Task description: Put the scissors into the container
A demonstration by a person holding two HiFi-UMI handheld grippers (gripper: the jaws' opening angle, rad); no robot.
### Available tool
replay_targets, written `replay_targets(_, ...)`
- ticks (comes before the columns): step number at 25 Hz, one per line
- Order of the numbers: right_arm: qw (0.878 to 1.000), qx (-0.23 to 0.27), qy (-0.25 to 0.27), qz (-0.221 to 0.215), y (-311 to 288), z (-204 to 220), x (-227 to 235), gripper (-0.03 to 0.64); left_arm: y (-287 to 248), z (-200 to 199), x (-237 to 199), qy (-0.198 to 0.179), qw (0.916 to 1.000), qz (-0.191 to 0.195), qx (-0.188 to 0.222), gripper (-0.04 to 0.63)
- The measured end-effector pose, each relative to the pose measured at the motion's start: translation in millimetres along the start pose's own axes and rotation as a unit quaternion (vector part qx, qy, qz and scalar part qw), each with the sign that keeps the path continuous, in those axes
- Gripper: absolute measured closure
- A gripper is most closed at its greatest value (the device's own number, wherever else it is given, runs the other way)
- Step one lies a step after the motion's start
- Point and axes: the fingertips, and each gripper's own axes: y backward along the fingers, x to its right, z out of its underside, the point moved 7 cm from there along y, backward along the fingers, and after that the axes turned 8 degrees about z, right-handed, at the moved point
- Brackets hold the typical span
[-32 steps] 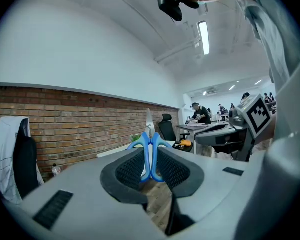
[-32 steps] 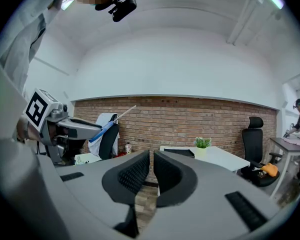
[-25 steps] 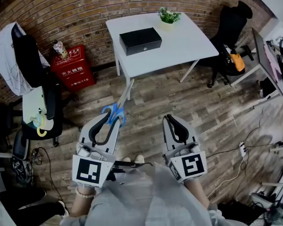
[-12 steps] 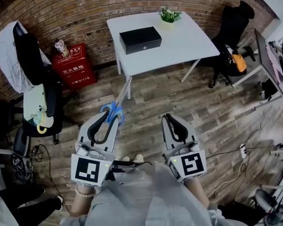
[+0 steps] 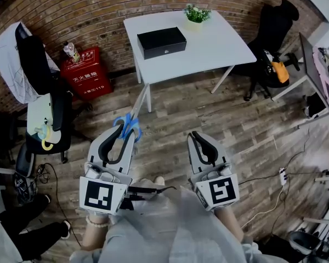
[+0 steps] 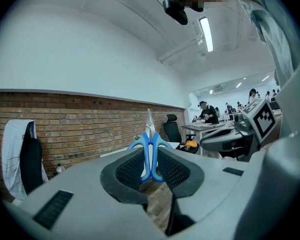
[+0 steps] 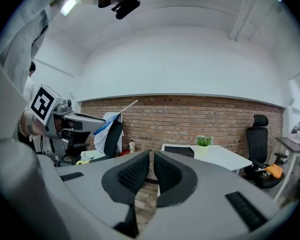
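Brick-walled rm, head view: white table (image 5: 219,48) w/ black container (image 5: 162,41), well apart from both tools. L gripper view: L tool (image 6: 150,152) grasping blue scissors (image 6: 150,138) by handles, blades up. R gripper view: R tool (image 7: 151,154) clenched, empty.

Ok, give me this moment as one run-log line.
left gripper: shut on blue scissors, blades forward | right gripper: shut, empty | black box: on white table | placement: not done

Head camera looks steeply down on wooden floor (image 5: 252,125), white table (image 5: 219,43) at 12 o'clock; both gripper views sit low, close behind their jaws, facing the same brick wall (image 5: 71,10).
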Motion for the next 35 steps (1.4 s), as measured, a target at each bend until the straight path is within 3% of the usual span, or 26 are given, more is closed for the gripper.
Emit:
replay_targets(15,1.000,0.001,0.000,0.000,-15,9,18,0.560,-23,7,-1,0.000,1.0000,-0.002,0.009,0.495)
replay_targets(26,1.000,-0.007,0.000,0.016,-92,4,39,0.560,-91,8,-61,0.002,0.9999,0.013,0.010,0.495)
replay_targets(35,0.999,-0.017,-0.006,0.035,-187,-14,60,0.560,-164,1,-139,0.004,0.9993,0.036,0.004,0.495)
